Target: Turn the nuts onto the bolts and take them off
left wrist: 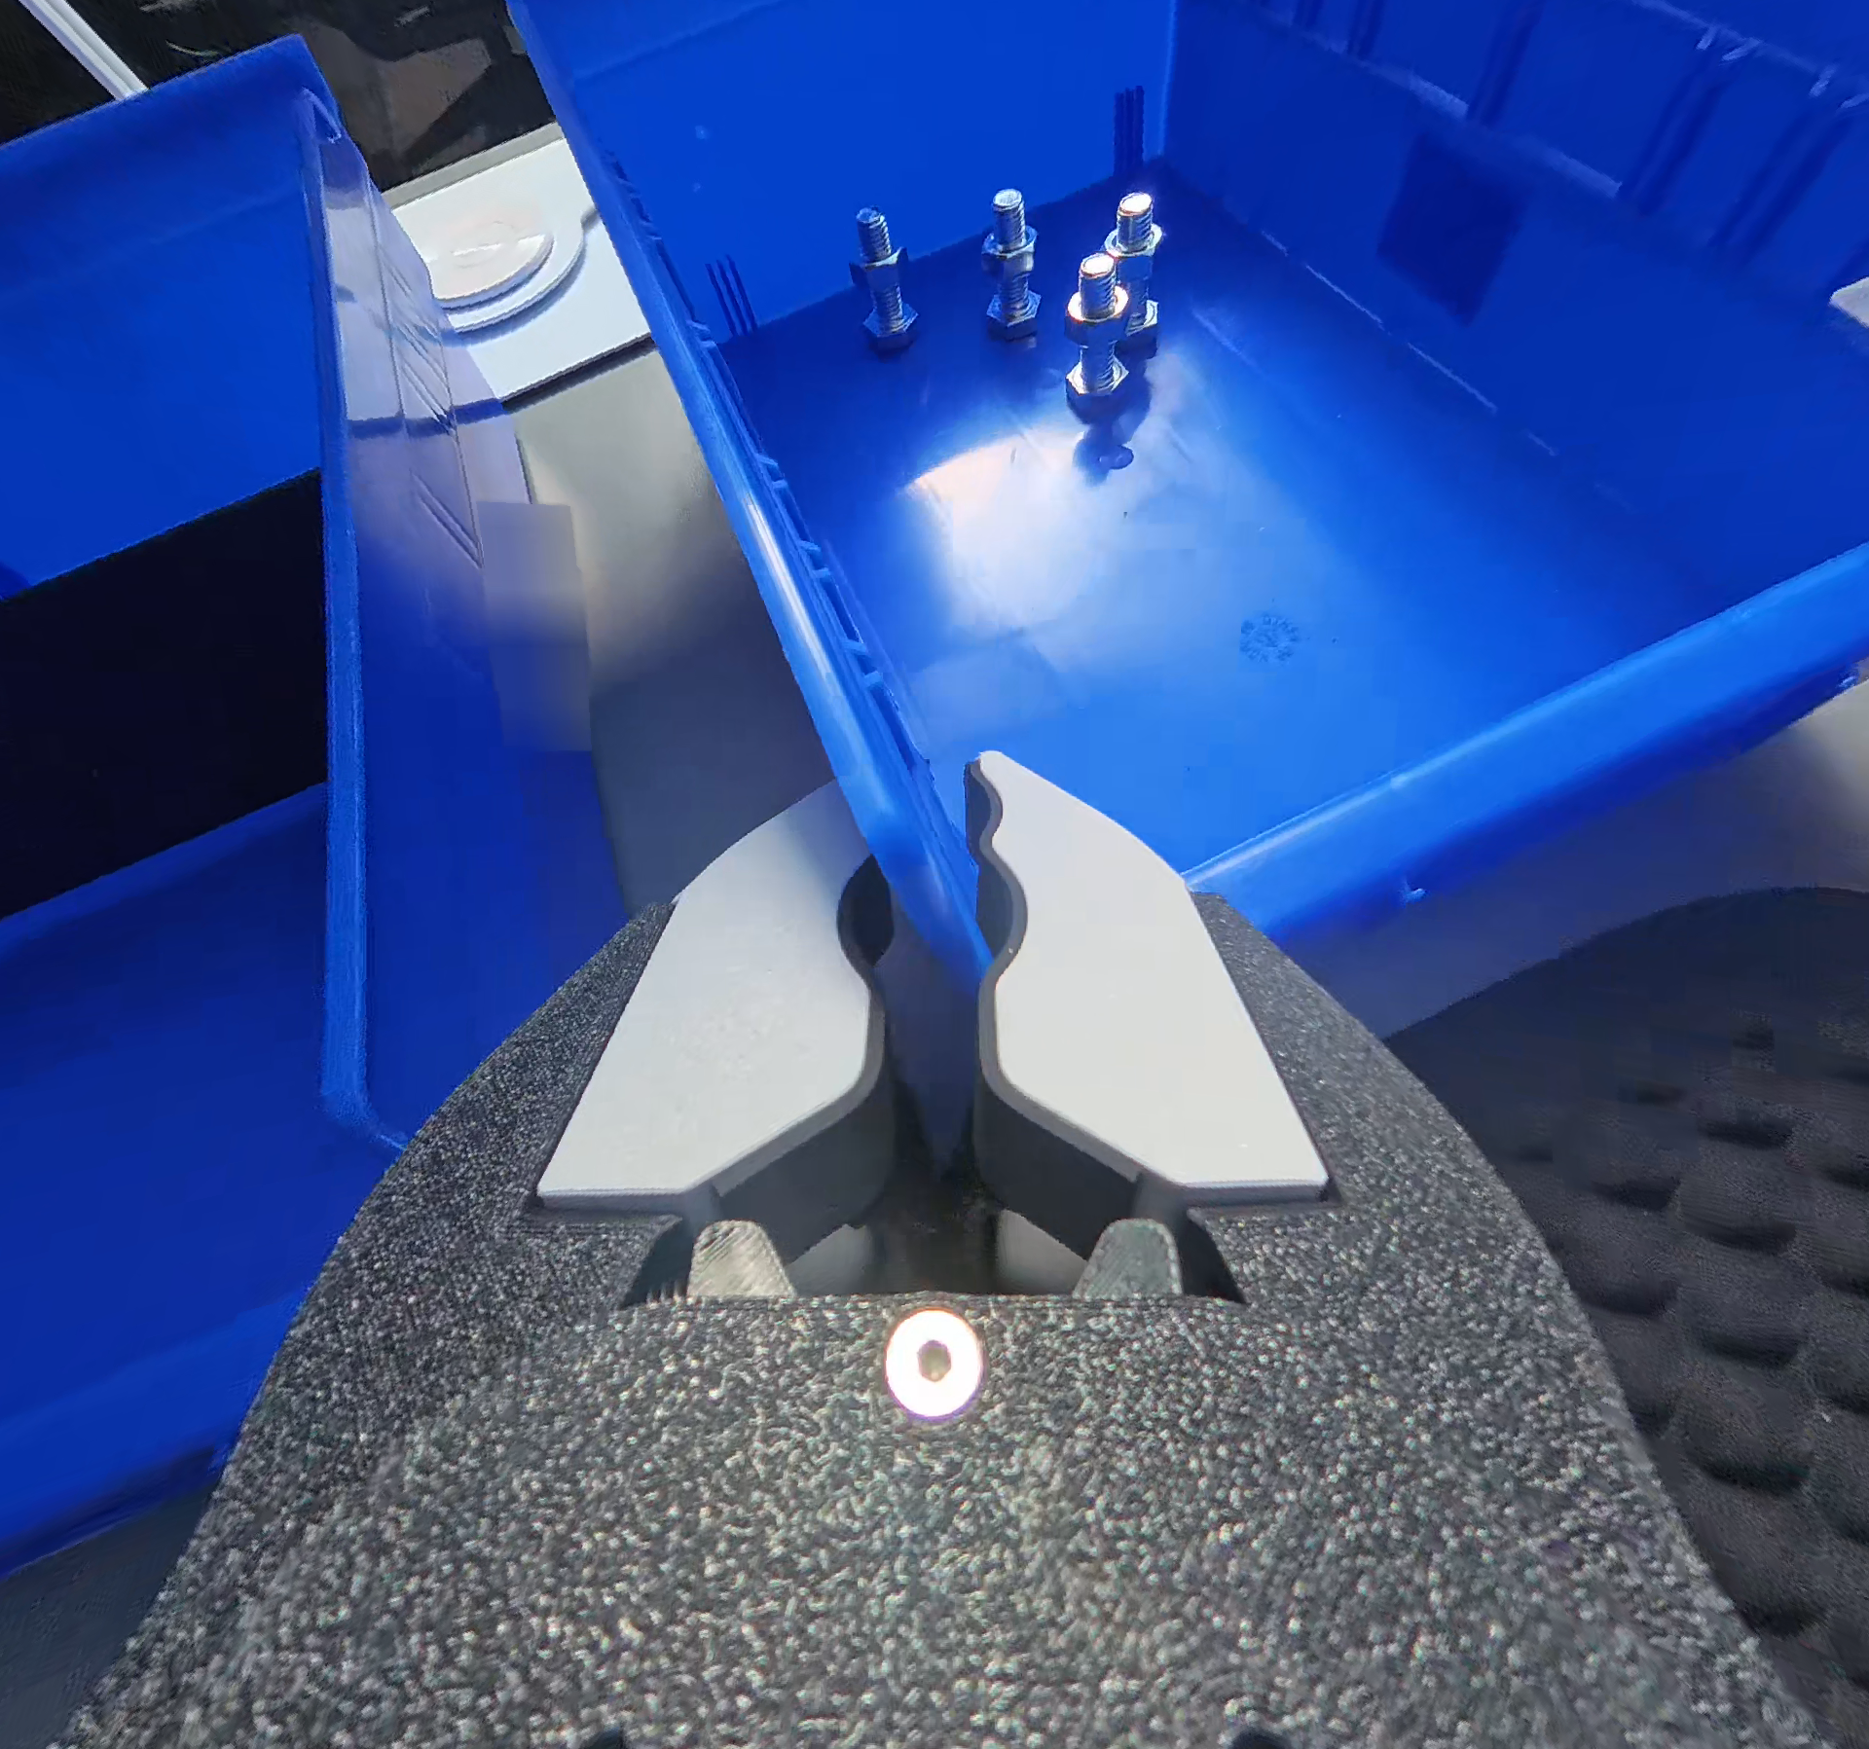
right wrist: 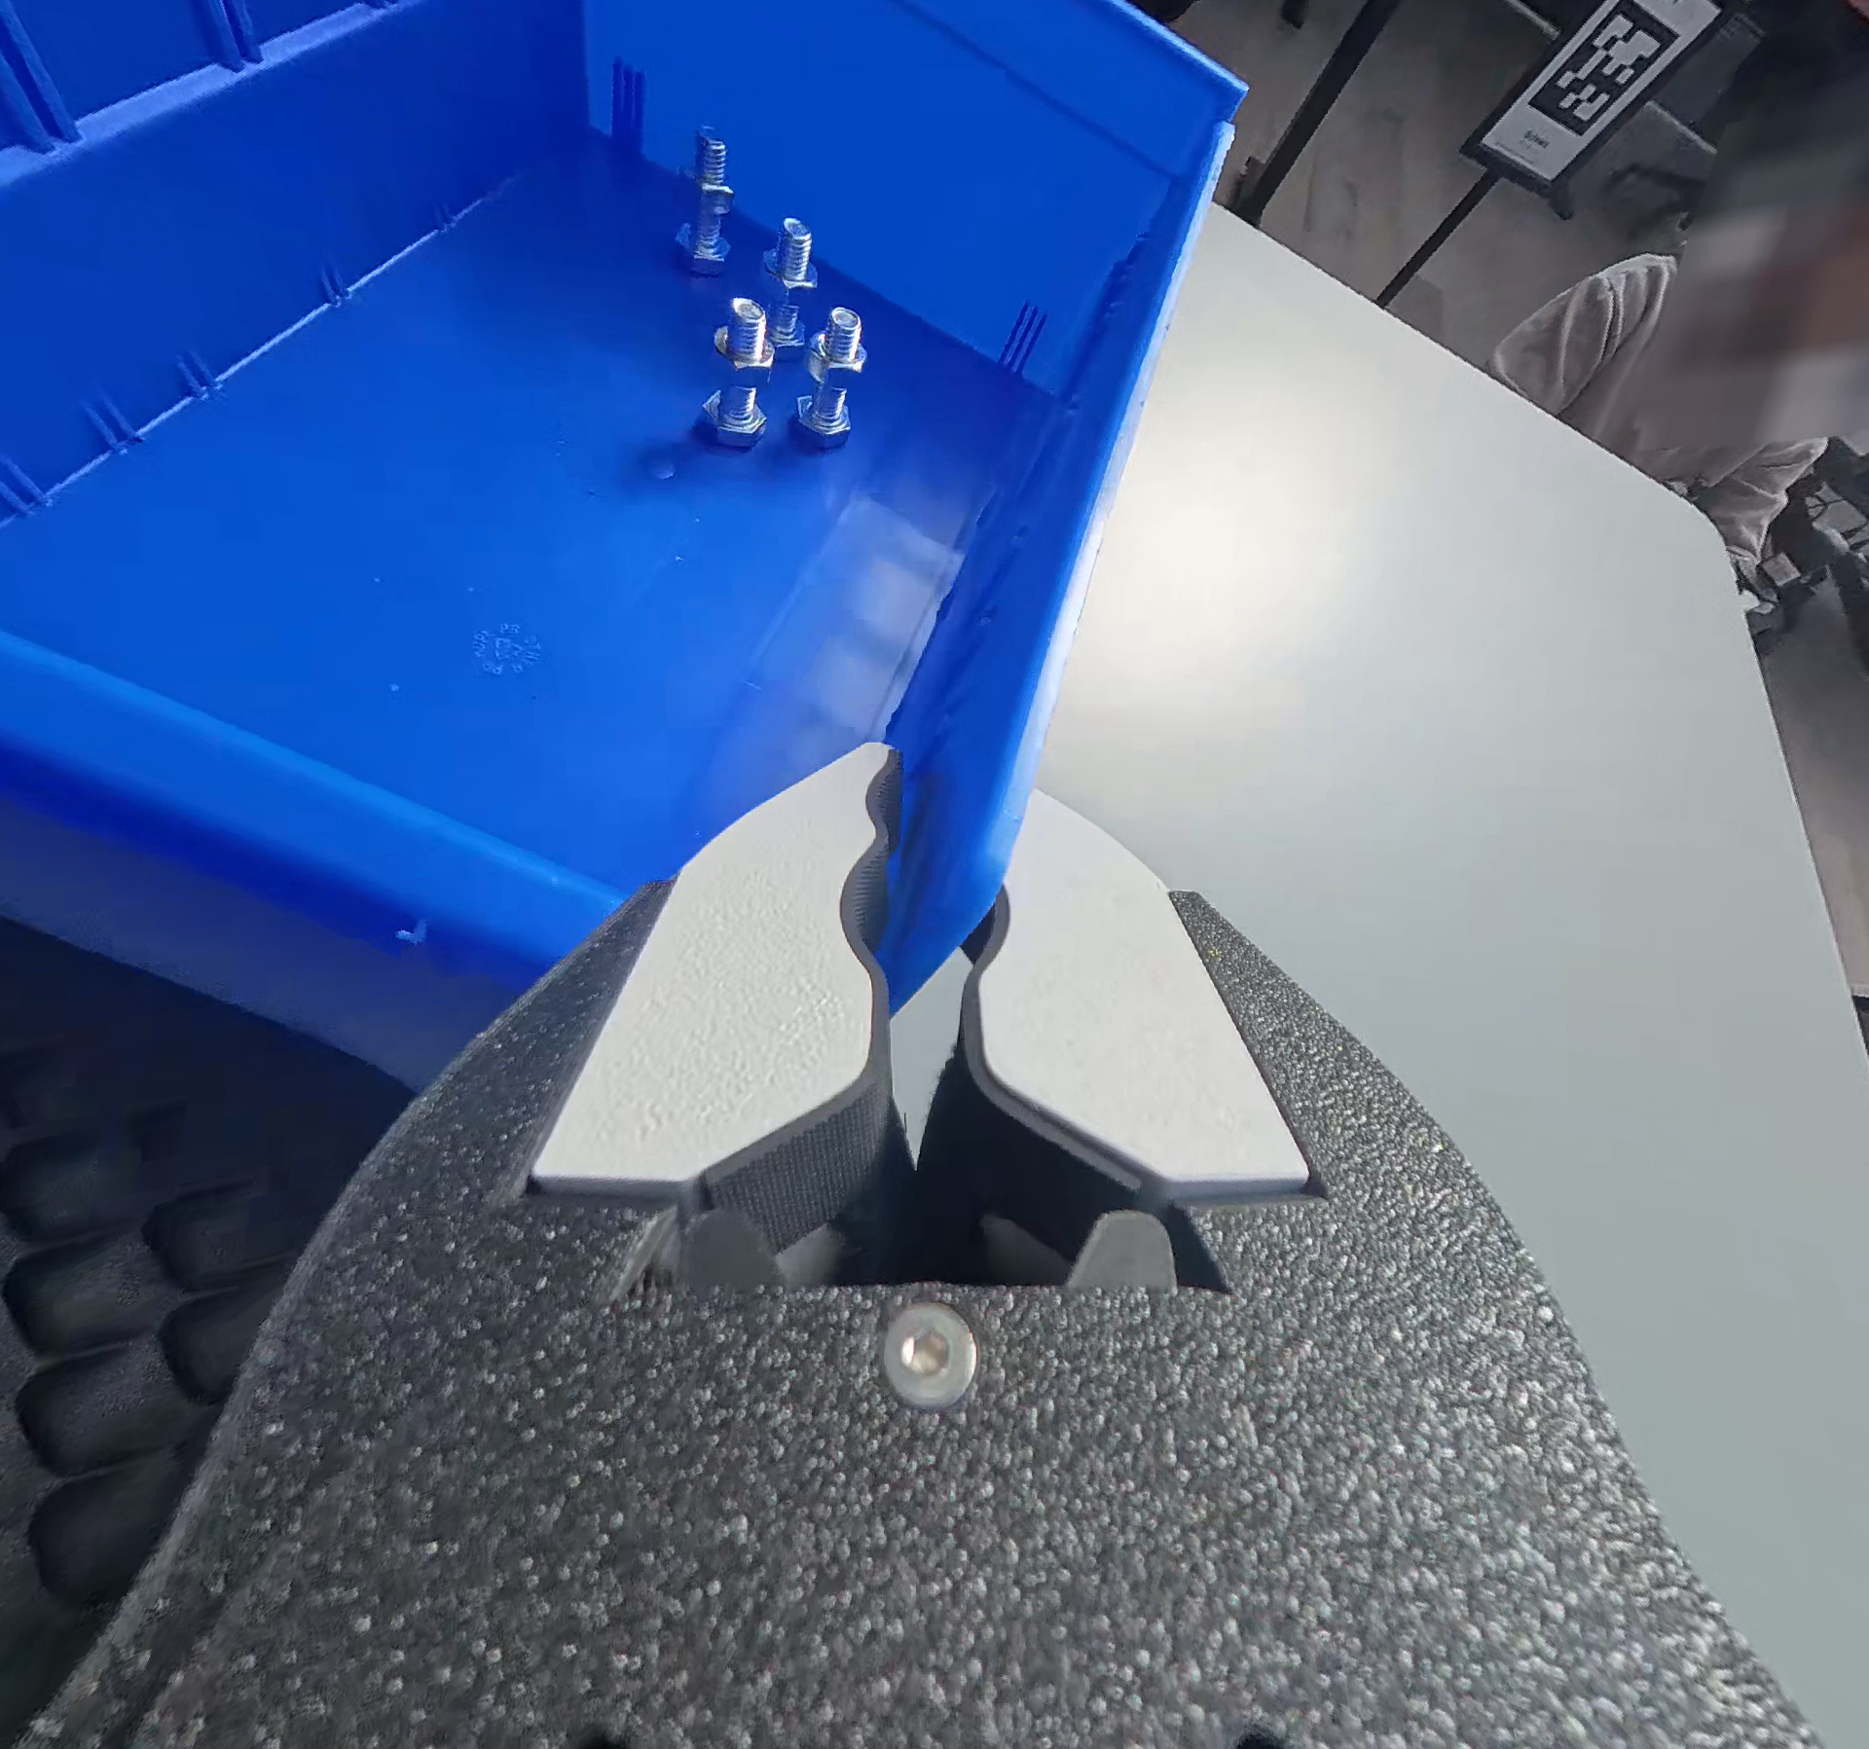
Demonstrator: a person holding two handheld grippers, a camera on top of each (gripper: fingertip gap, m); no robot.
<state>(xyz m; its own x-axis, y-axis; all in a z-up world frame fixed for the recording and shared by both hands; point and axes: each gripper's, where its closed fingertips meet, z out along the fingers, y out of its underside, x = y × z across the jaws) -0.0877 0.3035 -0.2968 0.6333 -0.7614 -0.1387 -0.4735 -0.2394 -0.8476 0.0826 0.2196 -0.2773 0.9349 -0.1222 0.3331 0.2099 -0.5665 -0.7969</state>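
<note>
A blue plastic bin (left wrist: 1315,689) holds several silver bolts (left wrist: 1097,325) standing head-down in its far part, each with a nut threaded on its shank. My left gripper (left wrist: 910,811) is shut on the bin's left side wall near the front corner. My right gripper (right wrist: 961,790) is shut on the bin's (right wrist: 303,538) right side wall near the front corner. The bolts (right wrist: 743,376) also show in the right wrist view, clustered near the far right corner. Neither gripper touches the bolts.
A second blue bin (left wrist: 202,892) stands close on the left. A black bumpy foam mat (left wrist: 1669,1245) lies under the front of the held bin. The grey table (right wrist: 1365,790) extends right. A marker sign on a stand (right wrist: 1608,62) and a seated person (right wrist: 1618,366) are beyond it. Spacing between my two grippers at the tips: around 20 cm.
</note>
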